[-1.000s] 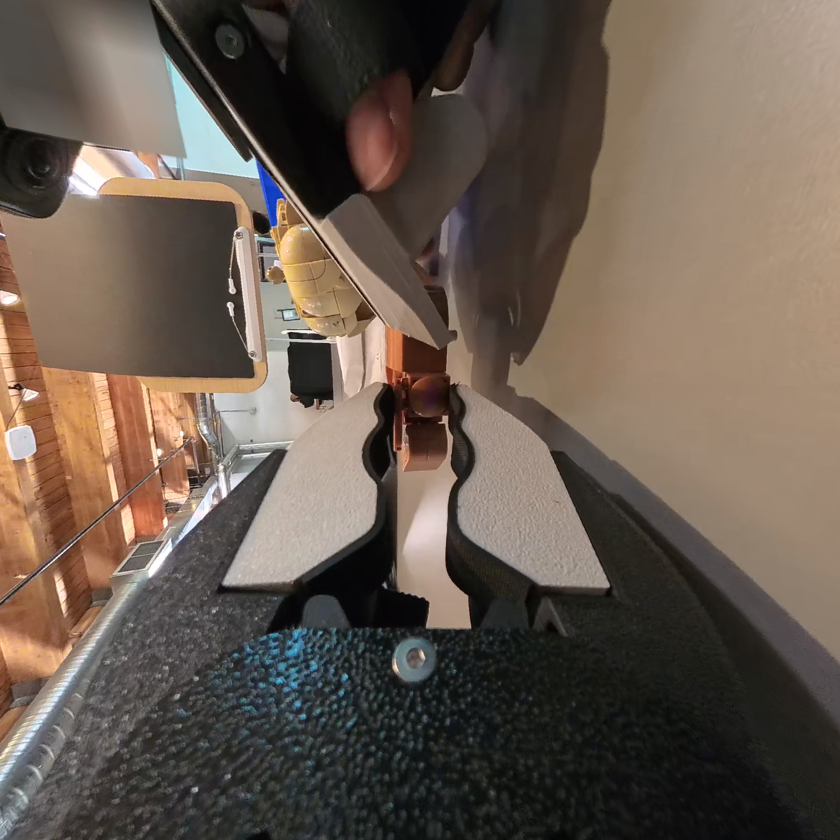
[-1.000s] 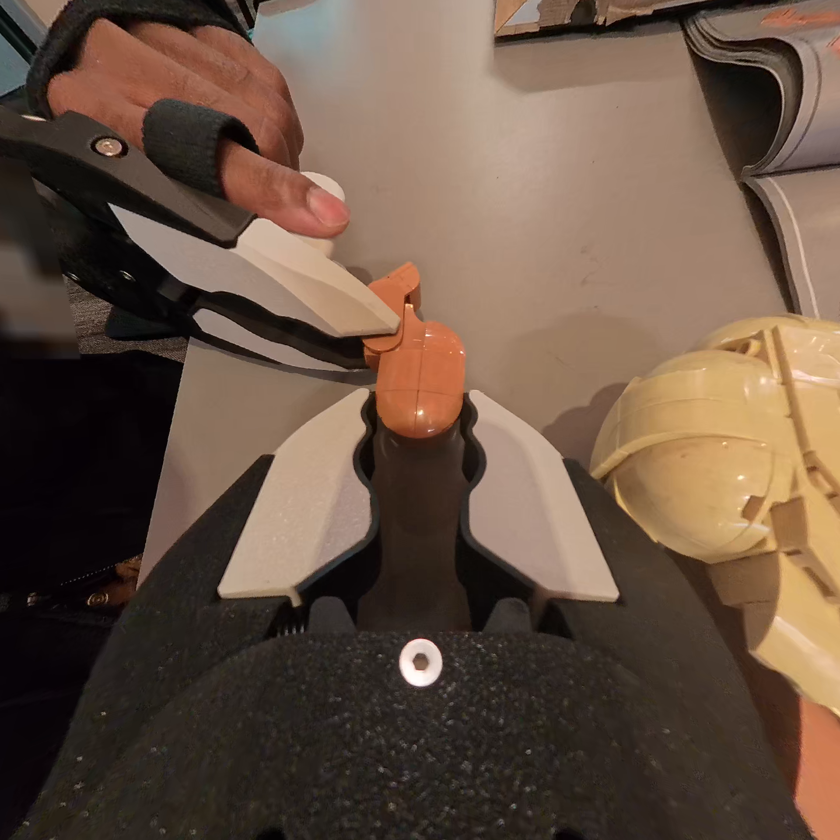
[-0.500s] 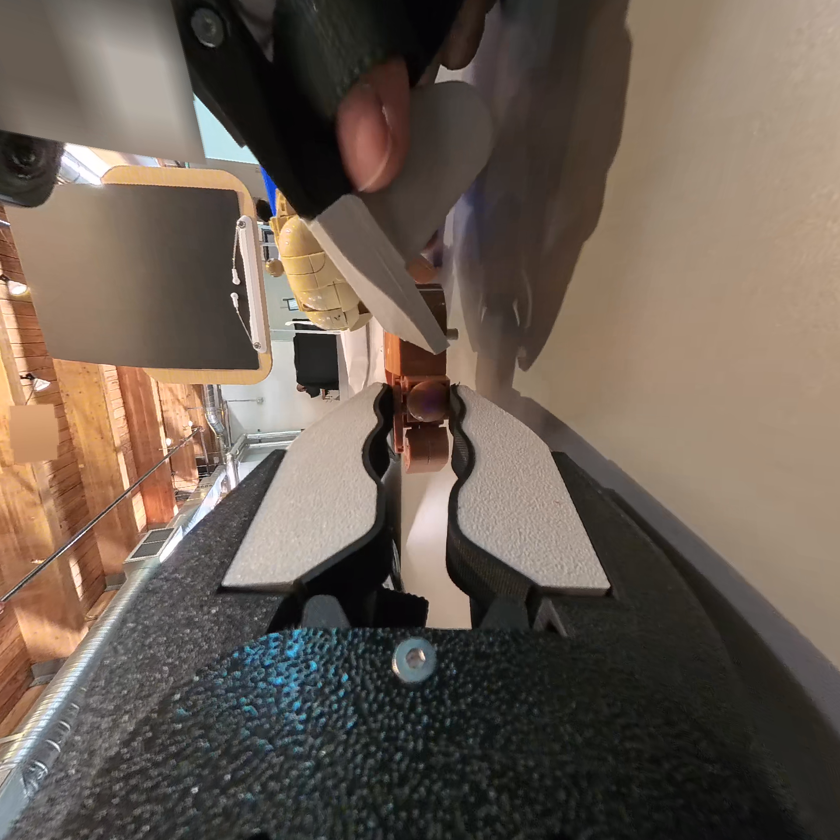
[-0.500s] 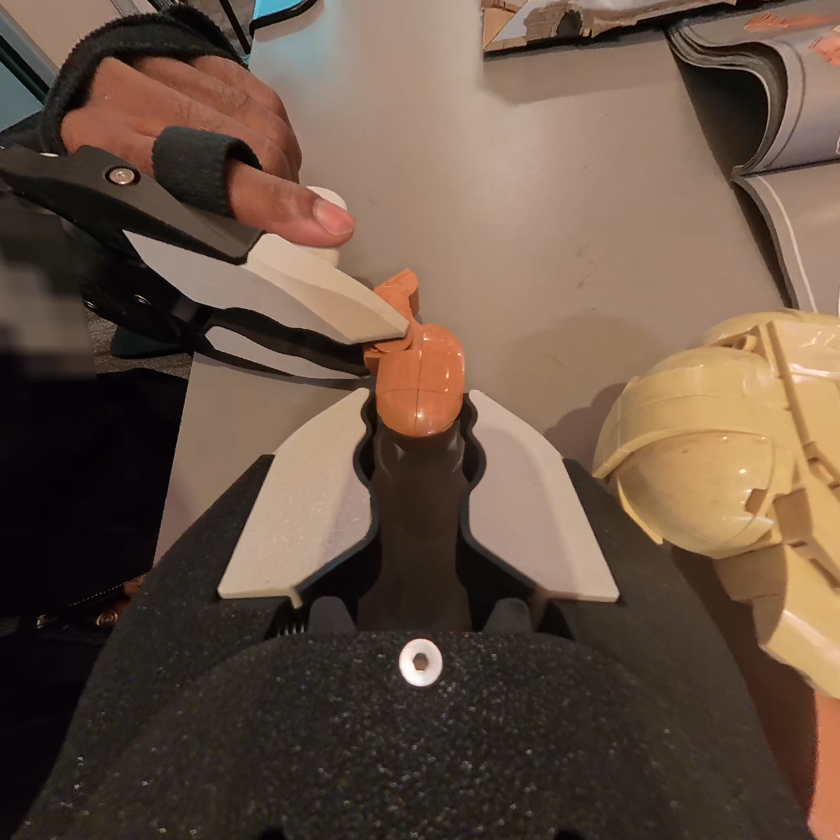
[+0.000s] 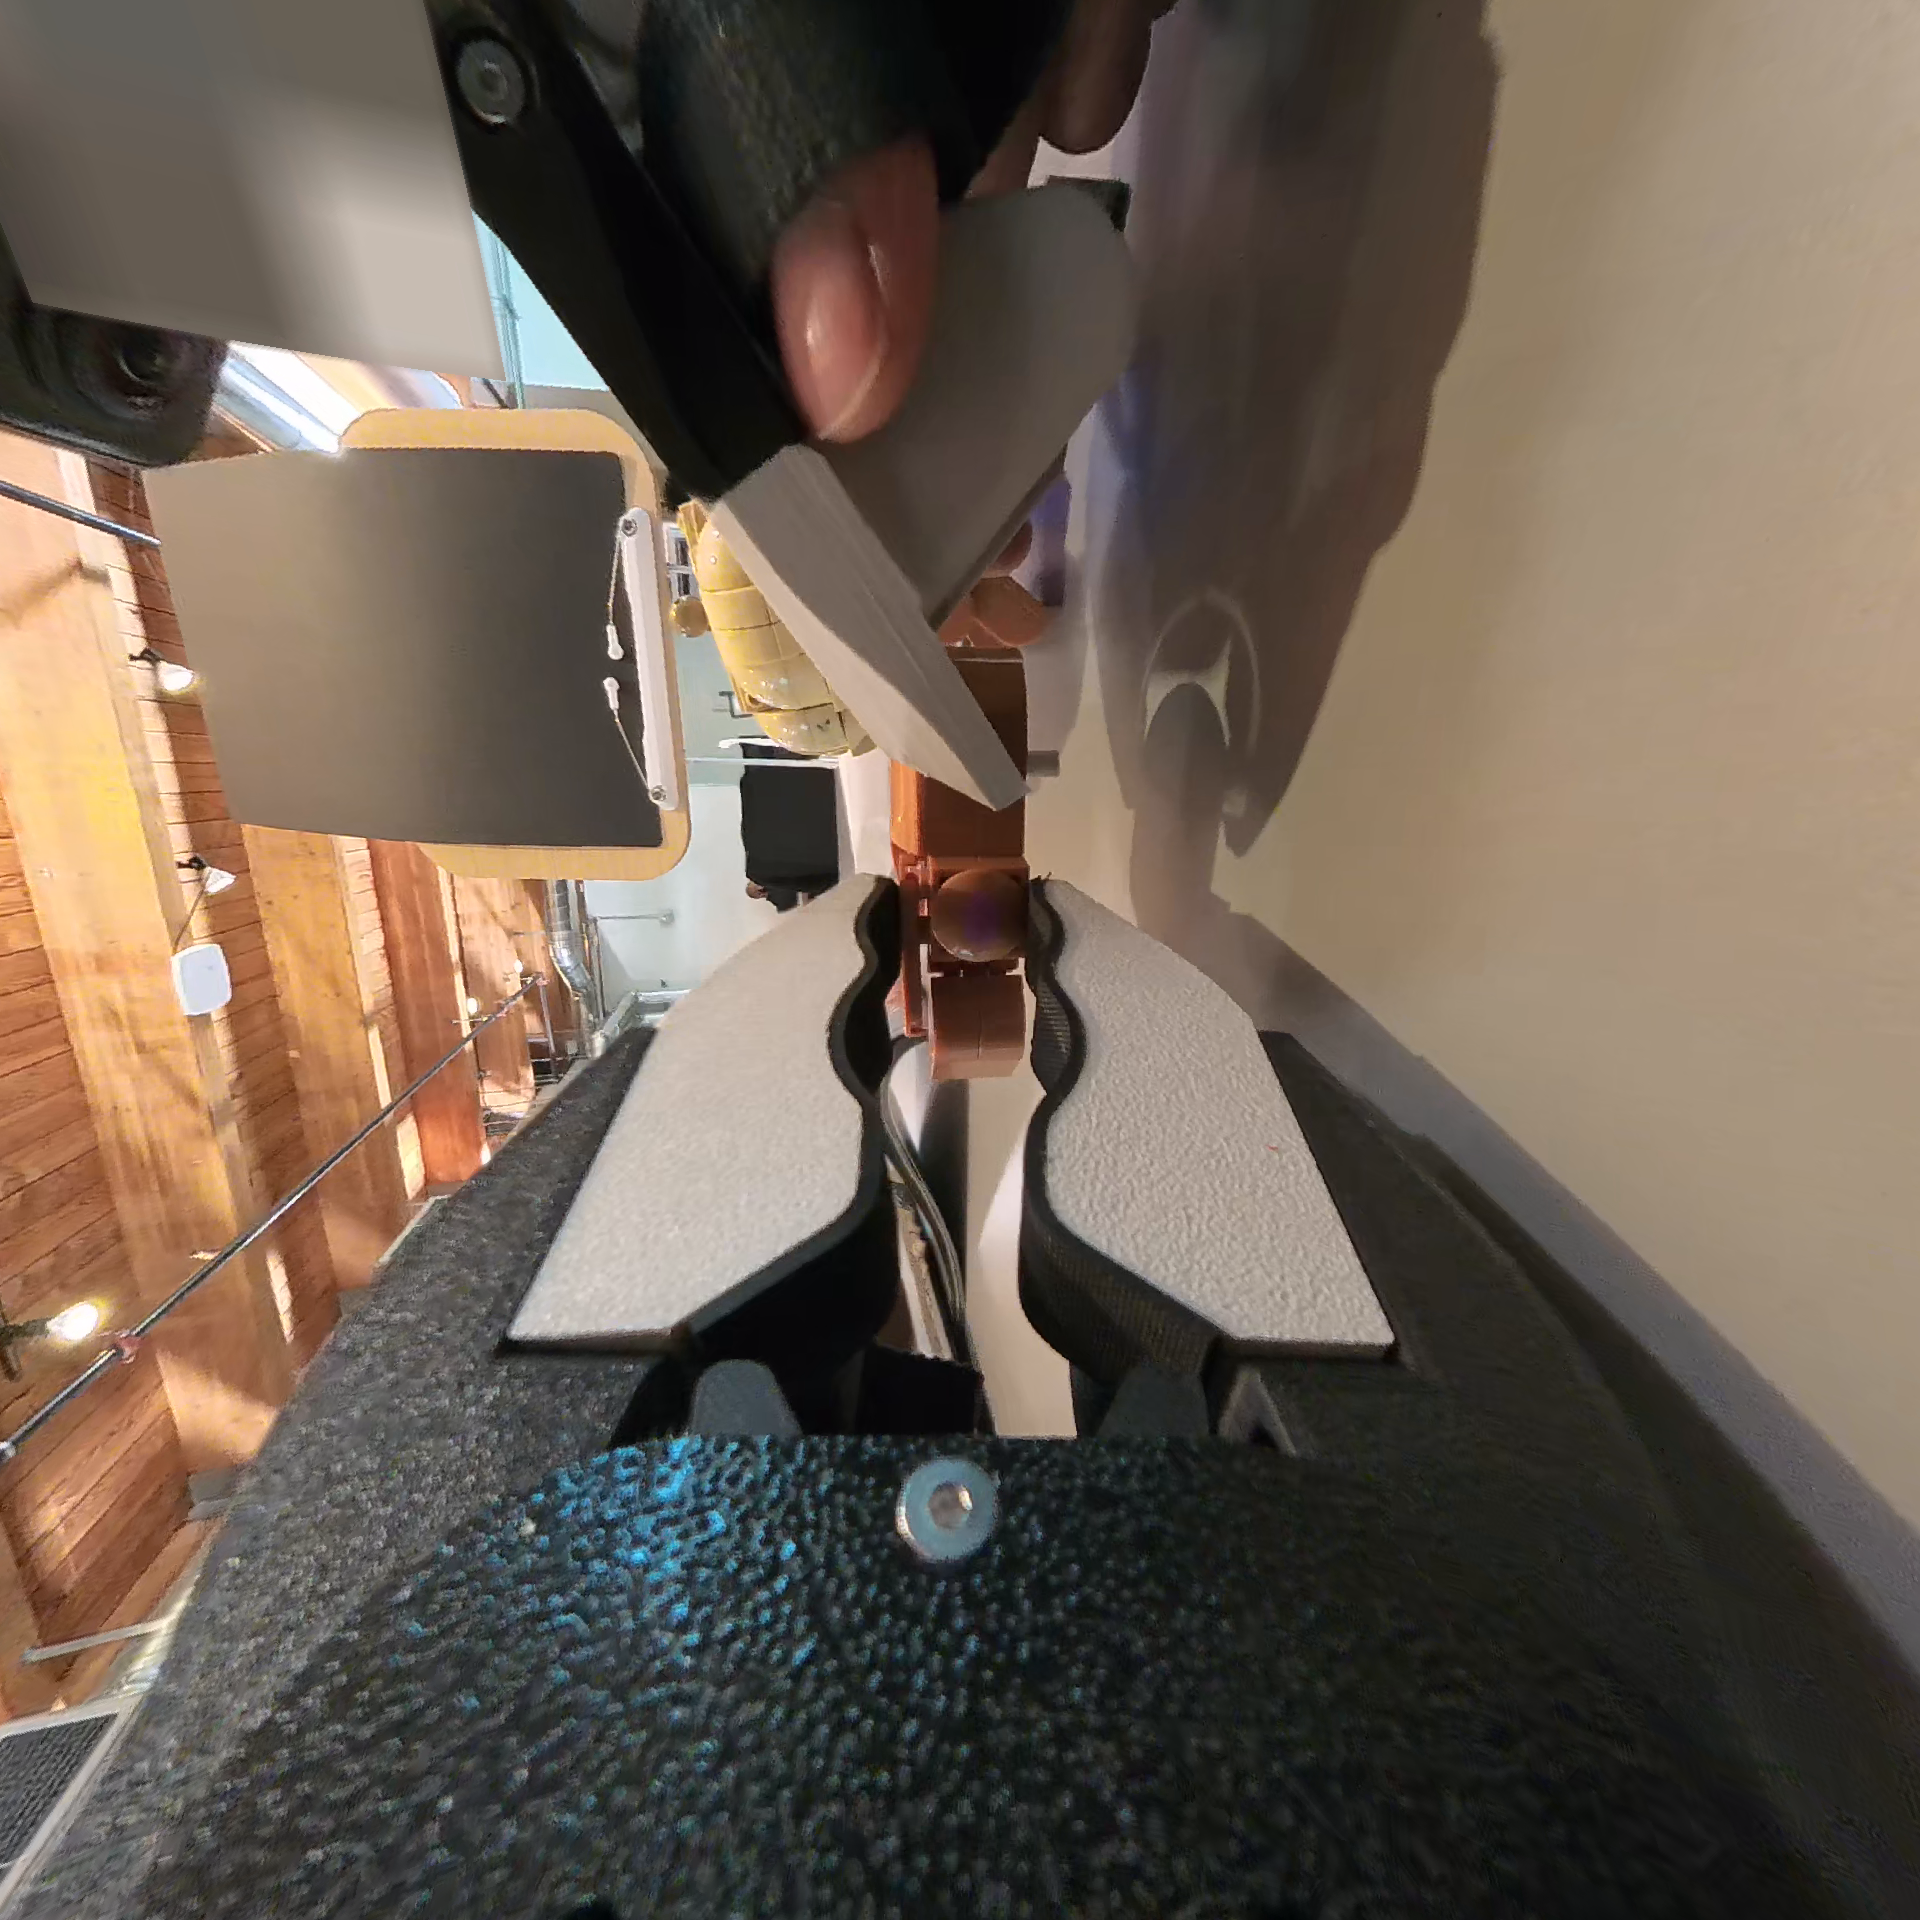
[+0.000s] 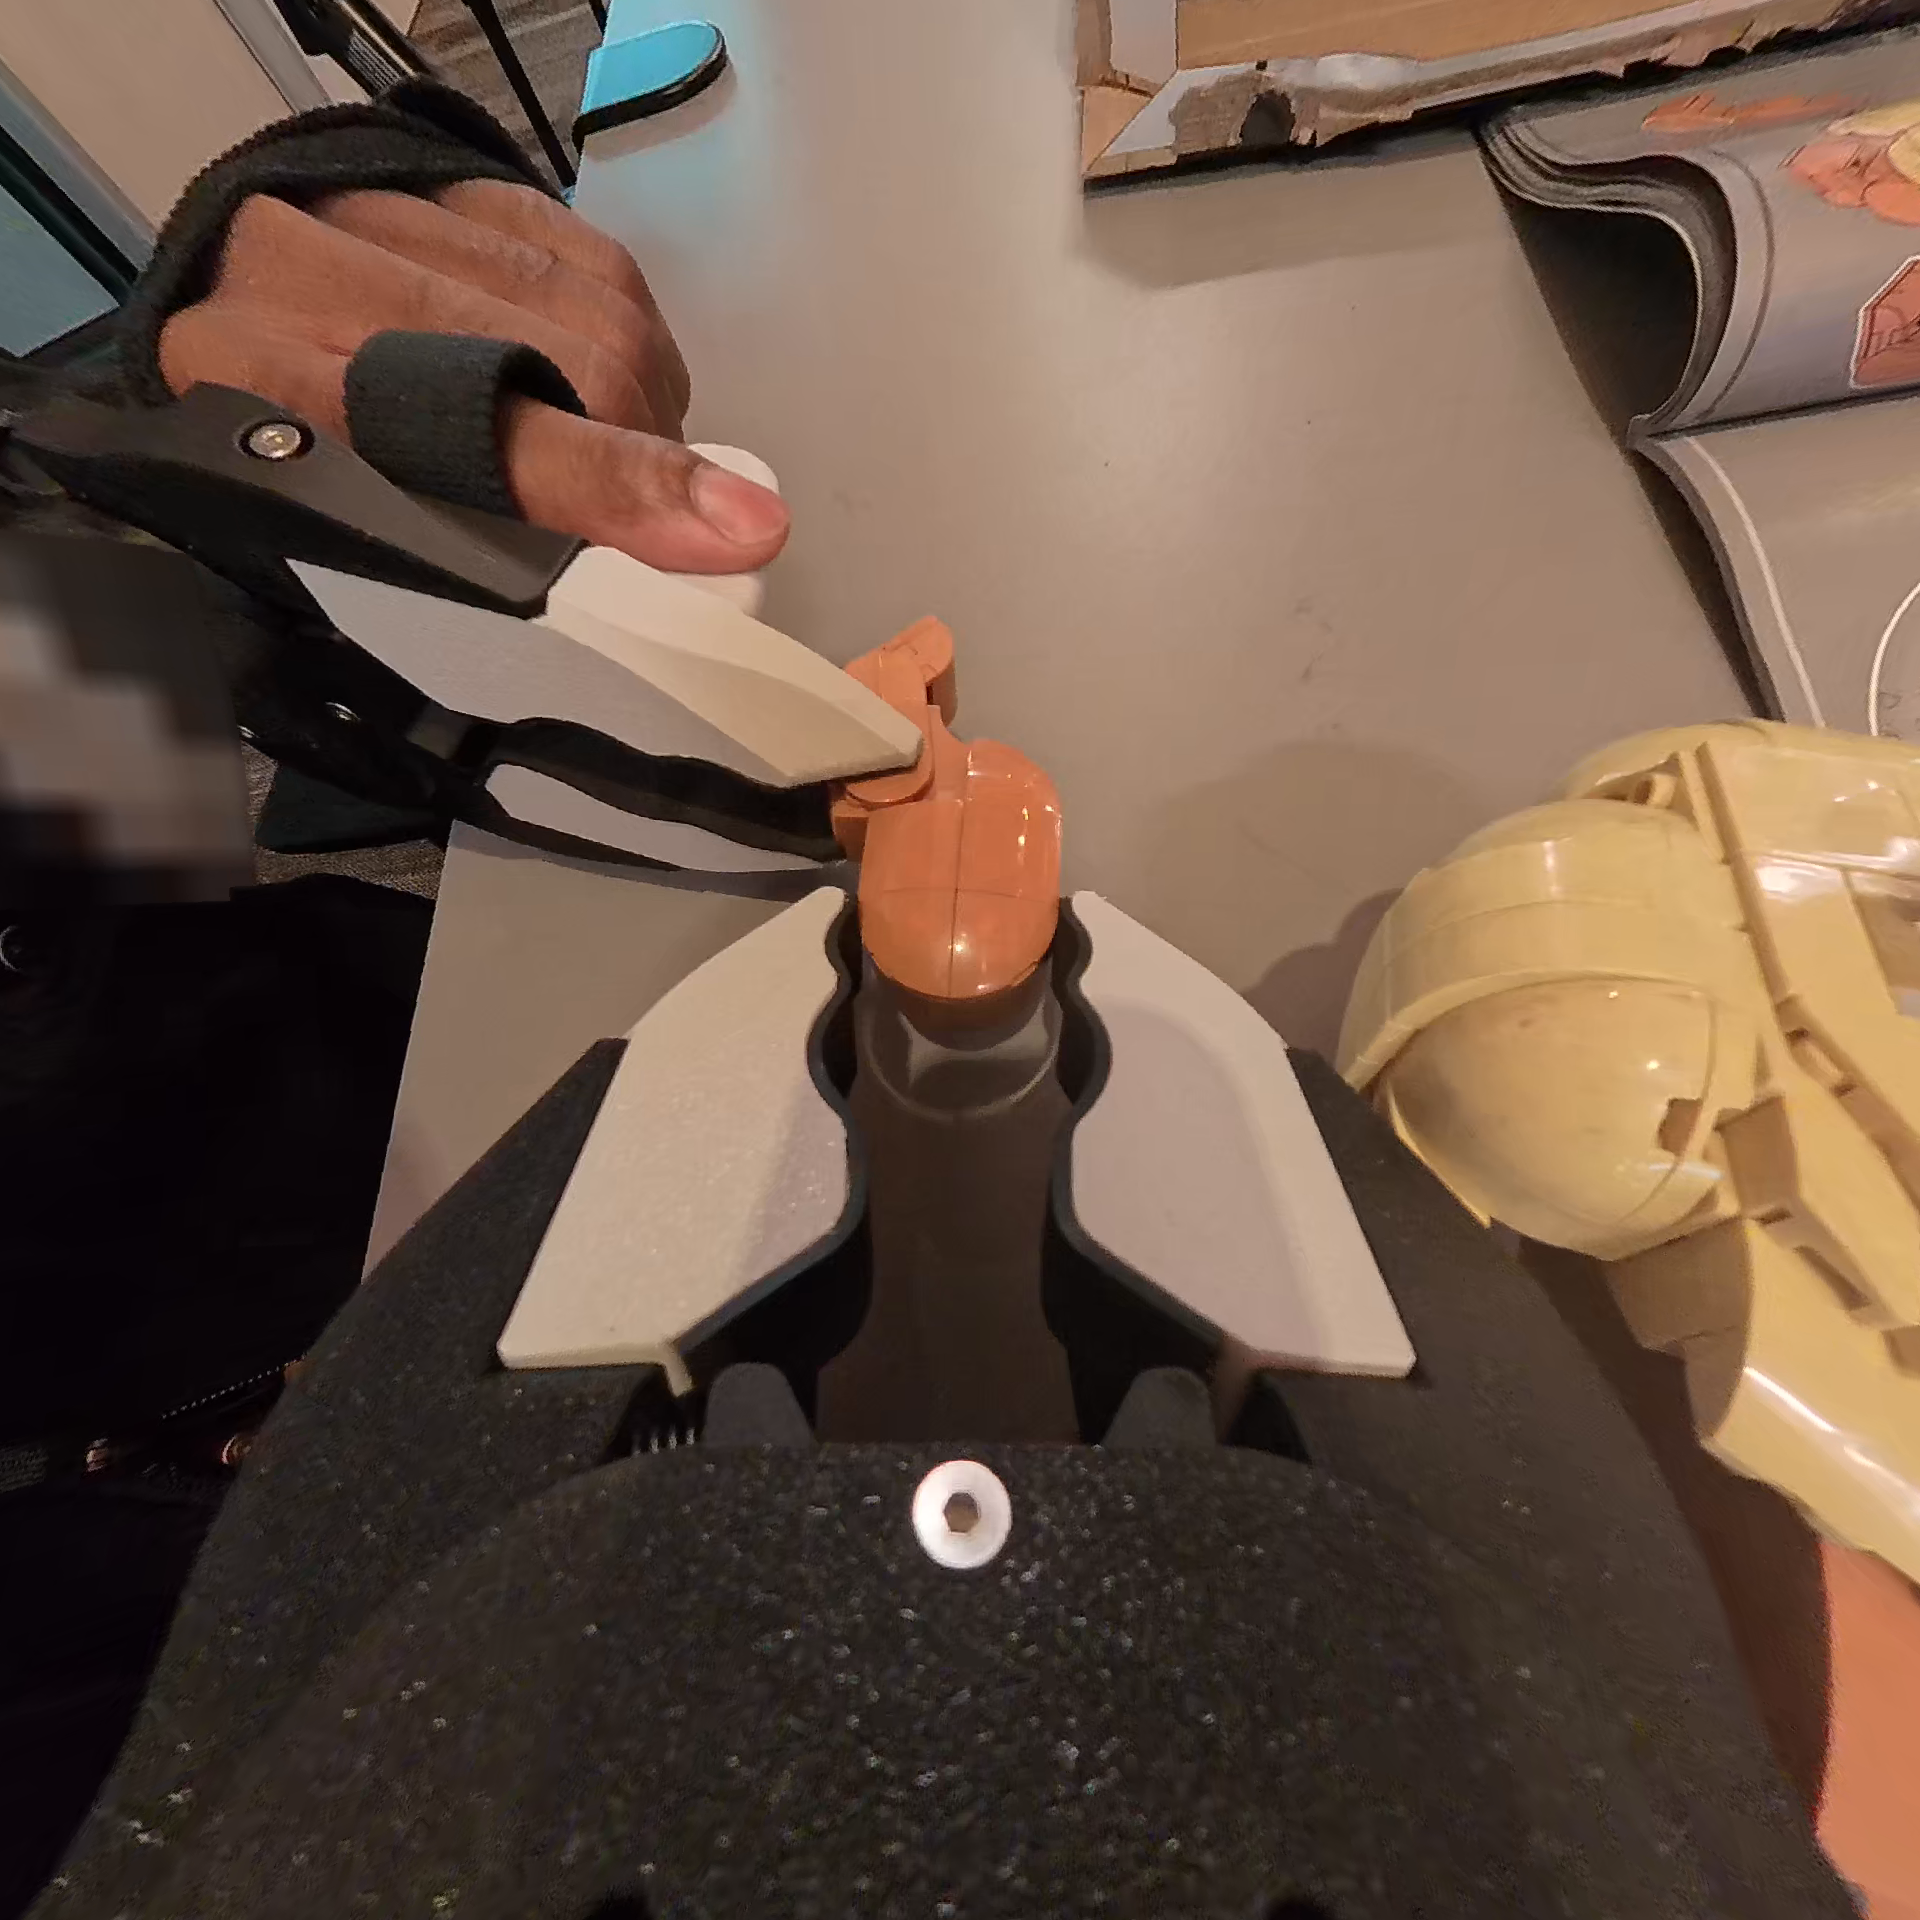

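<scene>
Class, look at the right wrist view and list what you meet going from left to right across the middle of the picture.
The left gripper with a hand on it → orange brick-built piece, clamped by both grippers → tan brick-built dome model.

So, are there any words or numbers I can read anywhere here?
None can be read.
Booklet: pictures show, any print is too small to read.
Torn cardboard: no words show.
Black board: blank.
Orange toy piece: no writing.
</scene>
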### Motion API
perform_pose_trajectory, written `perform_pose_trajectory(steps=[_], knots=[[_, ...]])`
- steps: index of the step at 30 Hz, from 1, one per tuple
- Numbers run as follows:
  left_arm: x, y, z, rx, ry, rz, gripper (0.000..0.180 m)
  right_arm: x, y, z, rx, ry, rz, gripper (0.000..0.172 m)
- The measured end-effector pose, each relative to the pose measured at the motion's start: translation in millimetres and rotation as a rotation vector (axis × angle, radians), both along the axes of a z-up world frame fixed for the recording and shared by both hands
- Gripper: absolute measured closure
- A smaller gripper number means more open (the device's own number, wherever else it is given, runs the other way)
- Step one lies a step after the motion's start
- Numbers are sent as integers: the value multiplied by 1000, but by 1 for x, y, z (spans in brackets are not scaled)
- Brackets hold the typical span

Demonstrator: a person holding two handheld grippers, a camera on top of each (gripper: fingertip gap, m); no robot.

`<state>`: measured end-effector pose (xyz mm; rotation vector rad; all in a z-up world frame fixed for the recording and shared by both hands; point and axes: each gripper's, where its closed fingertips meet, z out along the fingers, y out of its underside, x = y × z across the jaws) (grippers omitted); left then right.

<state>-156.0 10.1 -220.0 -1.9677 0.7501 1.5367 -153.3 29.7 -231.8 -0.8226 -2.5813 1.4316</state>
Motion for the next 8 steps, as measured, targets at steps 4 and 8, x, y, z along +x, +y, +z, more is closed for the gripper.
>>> perform_pose_trajectory(steps=[4, 8], knots=[[0, 0, 0, 1, 10, -12, 158, 0, 0, 0, 2, 3, 0, 136], [-1, 0, 1, 0, 21, -16, 158, -1, 0, 1, 2, 11, -2, 136]])
